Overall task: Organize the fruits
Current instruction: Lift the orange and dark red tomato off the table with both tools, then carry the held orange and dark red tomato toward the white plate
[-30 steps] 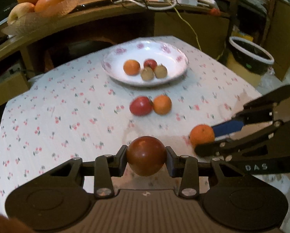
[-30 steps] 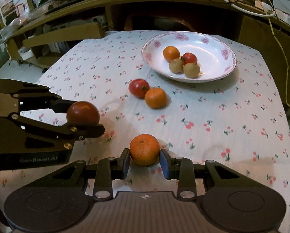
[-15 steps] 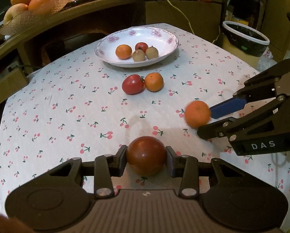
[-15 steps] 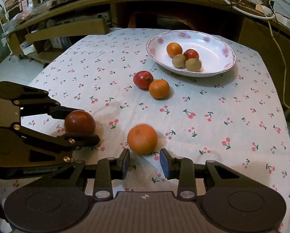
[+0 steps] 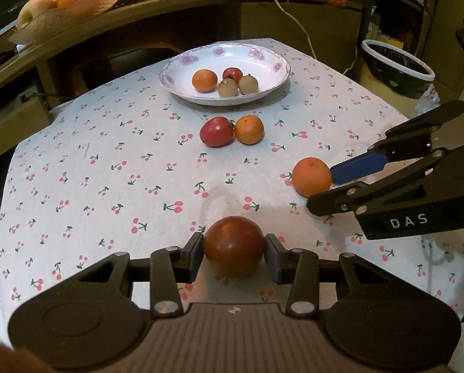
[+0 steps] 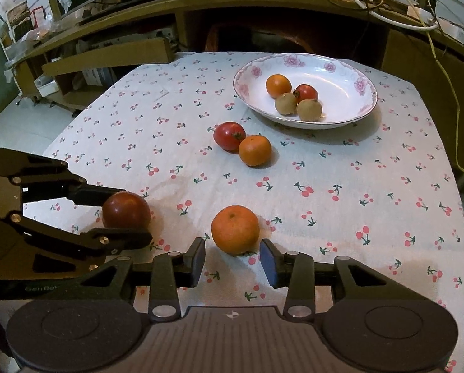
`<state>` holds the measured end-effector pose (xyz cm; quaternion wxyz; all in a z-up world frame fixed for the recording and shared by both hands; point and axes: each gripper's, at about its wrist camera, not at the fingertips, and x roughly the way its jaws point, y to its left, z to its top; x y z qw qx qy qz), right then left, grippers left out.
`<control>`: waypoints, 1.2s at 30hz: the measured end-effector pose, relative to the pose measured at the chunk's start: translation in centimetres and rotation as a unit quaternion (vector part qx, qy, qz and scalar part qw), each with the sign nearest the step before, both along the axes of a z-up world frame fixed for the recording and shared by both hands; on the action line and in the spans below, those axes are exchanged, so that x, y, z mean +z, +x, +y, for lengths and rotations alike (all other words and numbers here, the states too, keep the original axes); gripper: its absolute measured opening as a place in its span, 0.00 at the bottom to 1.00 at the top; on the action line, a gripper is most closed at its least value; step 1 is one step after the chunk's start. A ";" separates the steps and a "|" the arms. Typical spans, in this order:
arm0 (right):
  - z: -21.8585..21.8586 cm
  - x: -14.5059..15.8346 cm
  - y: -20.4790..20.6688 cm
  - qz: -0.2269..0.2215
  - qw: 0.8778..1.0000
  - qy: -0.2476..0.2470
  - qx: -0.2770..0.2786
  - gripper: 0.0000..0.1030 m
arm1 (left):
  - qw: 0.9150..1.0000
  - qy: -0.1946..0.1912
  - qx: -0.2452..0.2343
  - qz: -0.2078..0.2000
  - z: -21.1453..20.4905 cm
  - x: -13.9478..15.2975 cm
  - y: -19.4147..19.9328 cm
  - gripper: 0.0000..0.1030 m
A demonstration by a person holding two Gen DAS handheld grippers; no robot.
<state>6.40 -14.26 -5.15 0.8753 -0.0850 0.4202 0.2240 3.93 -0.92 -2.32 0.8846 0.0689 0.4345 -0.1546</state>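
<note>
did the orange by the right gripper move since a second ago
Yes. The orange sat between the right gripper fingers a second ago; now it lies ahead of the open fingertips, on the tablecloth, toward the plate.

The left gripper (image 5: 234, 256) is clasping a dark tomato (image 5: 234, 245); the right gripper (image 5: 328, 183) is flanking an orange (image 5: 311, 176) on the table (image 5: 107, 171).

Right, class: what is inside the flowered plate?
The plate holds one orange, one red tomato and two brownish round fruits. Whatever lies beneath them is hidden.
</note>
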 end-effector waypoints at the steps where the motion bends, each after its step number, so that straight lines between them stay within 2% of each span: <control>1: 0.0 0.0 0.0 0.000 1.000 0.000 0.000 0.39 | 1.000 0.000 0.001 0.000 0.0 0.0 0.0 0.46; 9: 0.2 -0.3 0.3 0.010 1.000 -0.002 0.001 0.39 | 1.000 0.003 0.005 0.004 -0.1 -0.4 0.2 0.46; 13: 0.0 -0.3 0.6 0.011 1.000 0.000 -0.002 0.31 | 1.000 0.003 0.008 0.004 -0.1 -0.4 0.3 0.44; 16: 0.0 -0.3 0.5 0.012 1.000 -0.002 -0.002 0.30 | 1.000 0.003 0.006 0.005 -0.1 -0.3 0.2 0.44; 36: -0.1 1.3 0.9 0.000 1.000 0.026 0.000 0.29 | 1.000 -0.018 0.011 -0.018 -0.6 1.2 2.5 0.44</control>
